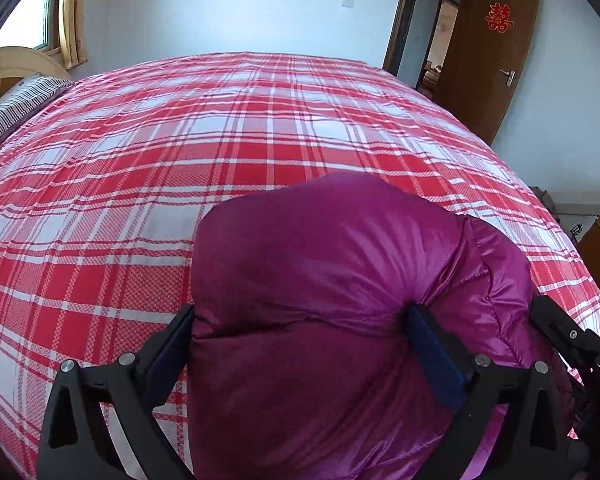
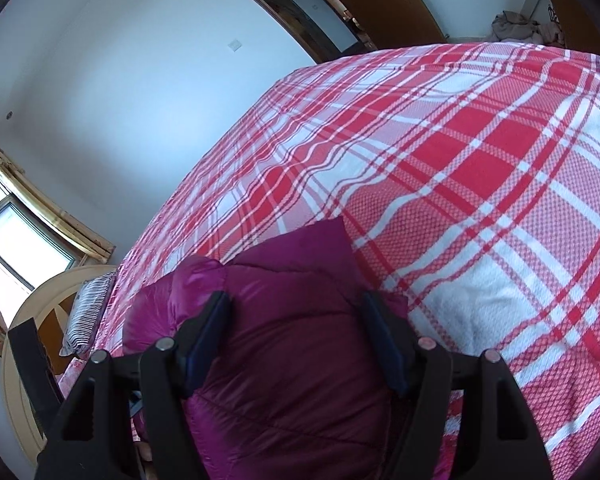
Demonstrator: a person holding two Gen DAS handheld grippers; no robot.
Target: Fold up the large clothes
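A shiny magenta padded jacket [image 1: 324, 264] is bunched up over the near edge of a bed with a red and white plaid cover [image 1: 180, 152]. My left gripper [image 1: 300, 316] is shut on a thick fold of the jacket, the fabric bulging out between its fingers [image 1: 432, 352]. Part of my right gripper shows at the right edge of the left wrist view [image 1: 572, 336]. In the right wrist view my right gripper [image 2: 296, 308] is shut on another thick fold of the jacket [image 2: 292, 360], above the plaid cover [image 2: 460, 160]. The rest of the jacket is hidden below both views.
A striped pillow [image 1: 16, 108] lies by the wooden headboard [image 1: 8, 64] at the far left. A brown door [image 1: 496, 56] stands open at the far right. A window with yellow curtains [image 2: 16, 224] is on the left. A pile of clothes [image 2: 516, 26] lies beyond the bed.
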